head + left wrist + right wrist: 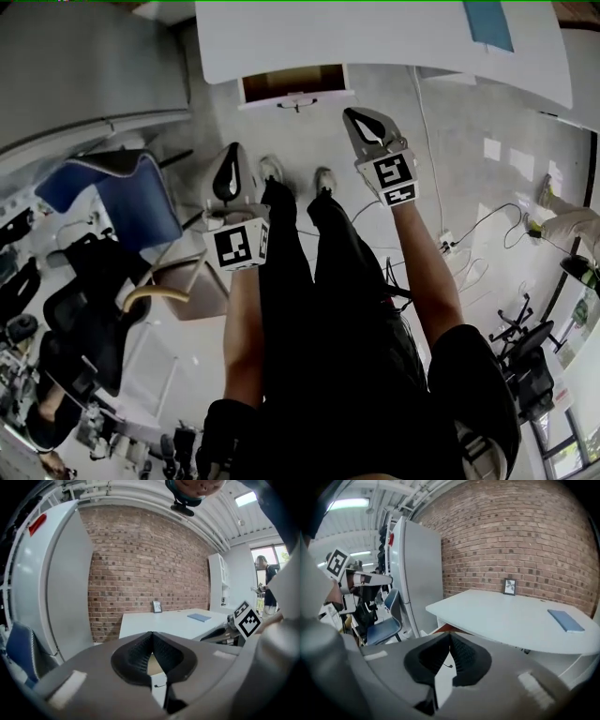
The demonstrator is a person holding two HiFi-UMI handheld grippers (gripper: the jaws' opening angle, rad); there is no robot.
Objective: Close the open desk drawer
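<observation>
Left gripper [152,640] and right gripper [450,641] are both pinched shut, empty, above the pale floor [459,122]. Beyond them the drawer [295,84] juts open under the white tabletop [375,37], which carries a blue booklet [488,23]; a brick wall [511,541] stands behind.

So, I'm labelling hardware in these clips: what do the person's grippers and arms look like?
Both the left gripper and right gripper have smooth grey shells with rounded black openings and black ribbed pads. Each carries a white cube printed with black square markers. No cables show. The arms are bare below short black sleeves.
</observation>
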